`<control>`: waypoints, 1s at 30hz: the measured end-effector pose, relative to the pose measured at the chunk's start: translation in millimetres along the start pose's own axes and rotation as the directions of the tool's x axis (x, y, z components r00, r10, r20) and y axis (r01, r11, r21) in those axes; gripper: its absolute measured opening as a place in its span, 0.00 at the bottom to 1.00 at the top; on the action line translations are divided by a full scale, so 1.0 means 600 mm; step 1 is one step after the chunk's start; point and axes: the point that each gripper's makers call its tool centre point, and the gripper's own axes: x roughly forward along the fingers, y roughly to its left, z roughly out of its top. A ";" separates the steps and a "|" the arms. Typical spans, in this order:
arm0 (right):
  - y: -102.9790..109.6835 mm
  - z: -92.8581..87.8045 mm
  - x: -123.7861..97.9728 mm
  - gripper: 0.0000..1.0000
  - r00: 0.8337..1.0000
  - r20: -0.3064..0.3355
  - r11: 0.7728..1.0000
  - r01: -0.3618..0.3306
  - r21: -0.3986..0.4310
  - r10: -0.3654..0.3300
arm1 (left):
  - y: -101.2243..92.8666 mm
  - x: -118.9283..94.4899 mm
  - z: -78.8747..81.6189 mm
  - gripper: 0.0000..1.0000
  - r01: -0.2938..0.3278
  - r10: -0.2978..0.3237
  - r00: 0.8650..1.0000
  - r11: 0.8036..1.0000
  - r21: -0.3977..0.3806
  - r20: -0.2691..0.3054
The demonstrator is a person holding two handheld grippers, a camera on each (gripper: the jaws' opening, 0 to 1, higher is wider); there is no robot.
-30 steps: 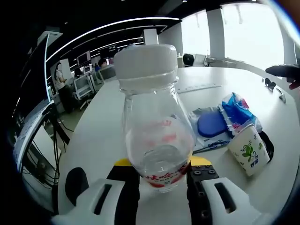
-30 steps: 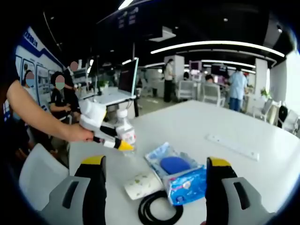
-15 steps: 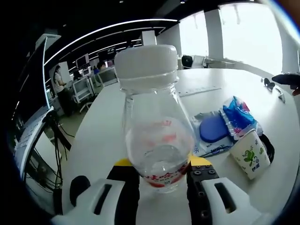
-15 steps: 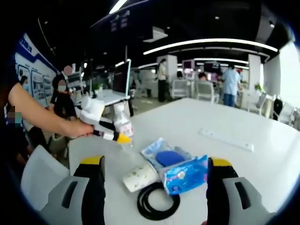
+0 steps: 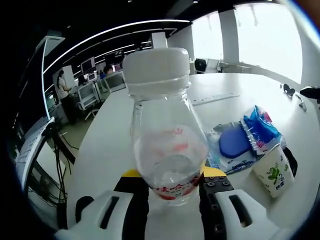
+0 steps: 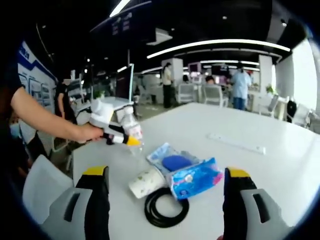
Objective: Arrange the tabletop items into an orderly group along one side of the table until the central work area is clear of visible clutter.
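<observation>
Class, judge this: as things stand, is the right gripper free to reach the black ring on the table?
Probably yes: the right gripper is open, and the black ring lies between its jaws with nothing over it.

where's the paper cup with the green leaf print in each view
Left gripper view: the white paper cup with green leaf print sits at lower right, beside the blue plastic packet.
Right gripper view: it lies on its side left of centre, by the black ring.
Shared landmark: the blue plastic packet.
</observation>
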 end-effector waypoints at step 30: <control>-0.027 -0.045 -0.041 0.95 0.995 -0.052 0.994 0.092 0.062 -0.089 | 0.038 0.060 0.019 0.37 -0.002 0.002 1.000 1.000 -0.007 0.002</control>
